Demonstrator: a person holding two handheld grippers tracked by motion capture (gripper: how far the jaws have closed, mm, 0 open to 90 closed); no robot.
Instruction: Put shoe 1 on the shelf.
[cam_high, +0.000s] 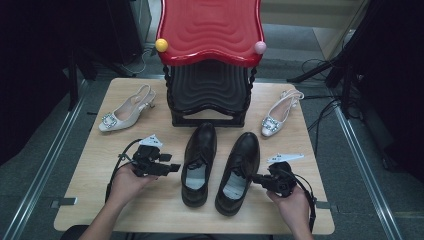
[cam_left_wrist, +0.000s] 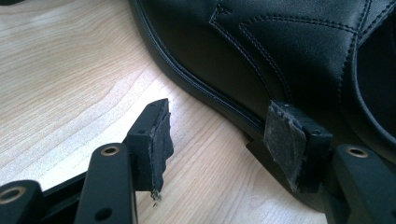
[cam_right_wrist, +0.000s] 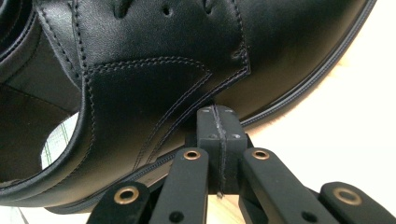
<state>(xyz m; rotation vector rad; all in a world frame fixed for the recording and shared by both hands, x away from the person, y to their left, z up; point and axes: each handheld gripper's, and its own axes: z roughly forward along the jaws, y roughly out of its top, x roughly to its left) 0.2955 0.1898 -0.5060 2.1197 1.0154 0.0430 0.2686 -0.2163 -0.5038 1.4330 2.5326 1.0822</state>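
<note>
Two black leather lace-up shoes stand side by side mid-table, toes pointing away from me: the left shoe (cam_high: 200, 162) and the right shoe (cam_high: 240, 170). My left gripper (cam_high: 175, 168) is level beside the left shoe's outer side, open, with nothing between its jaws. In the left gripper view that shoe (cam_left_wrist: 261, 51) lies just past the left gripper (cam_left_wrist: 219, 135), one pad (cam_left_wrist: 280, 140) close against its sole edge. My right gripper (cam_high: 255, 177) is shut and empty. In the right gripper view the right gripper (cam_right_wrist: 217, 116) has its tips at the side of the right shoe (cam_right_wrist: 154, 60).
A silver slingback heel (cam_high: 125, 112) lies at the back left and its pair (cam_high: 280, 115) at the back right of the wooden table (cam_high: 100, 200). A red stool (cam_high: 210, 30) stacked on a black one (cam_high: 209, 95) stands at the back middle. Cables trail on the floor to the right.
</note>
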